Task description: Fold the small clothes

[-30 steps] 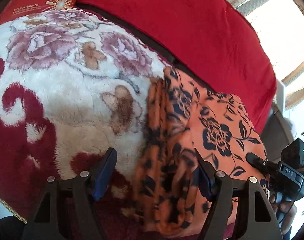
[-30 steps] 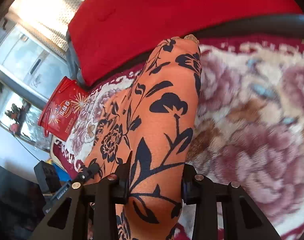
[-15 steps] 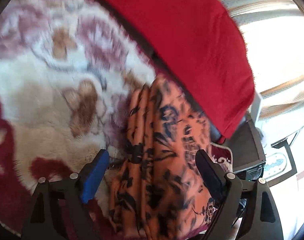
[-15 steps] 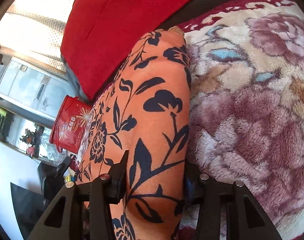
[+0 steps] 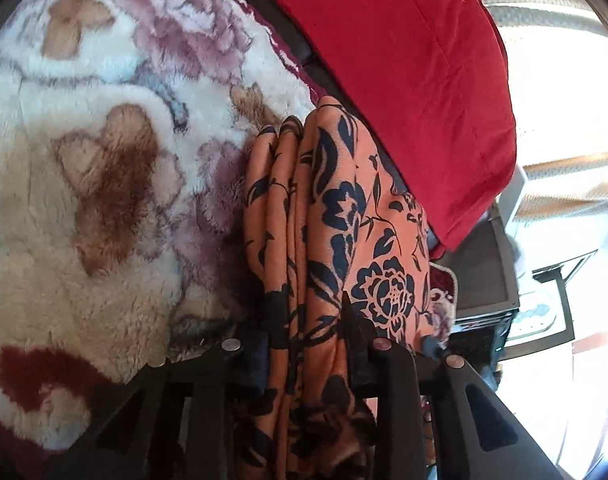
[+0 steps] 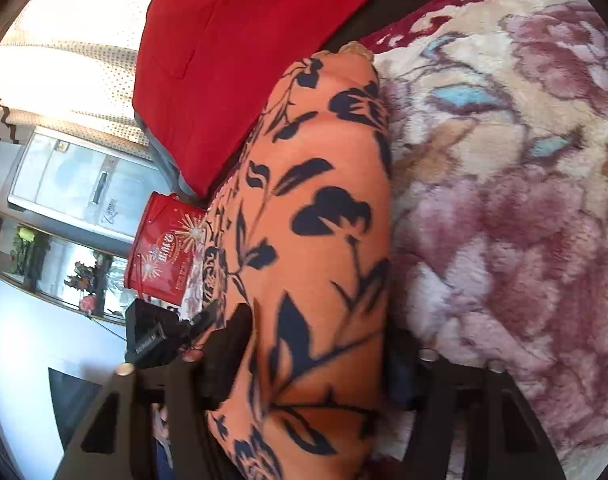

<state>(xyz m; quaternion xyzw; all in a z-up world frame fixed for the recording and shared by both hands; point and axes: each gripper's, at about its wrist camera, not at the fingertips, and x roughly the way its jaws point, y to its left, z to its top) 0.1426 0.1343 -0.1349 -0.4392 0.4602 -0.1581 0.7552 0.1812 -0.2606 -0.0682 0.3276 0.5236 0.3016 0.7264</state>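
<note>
On the floral blanket (image 5: 84, 184) the folded orange garment (image 5: 327, 216) lies beside the red cushion (image 5: 403, 60), and the left gripper (image 5: 309, 312) is closing, its jaws narrow and pinching the garment's stacked layers. In the right wrist view a red tin (image 6: 164, 252) stands at the left, and the right gripper (image 6: 319, 344) is opening, its jaws wide astride the garment (image 6: 323, 200).
</note>
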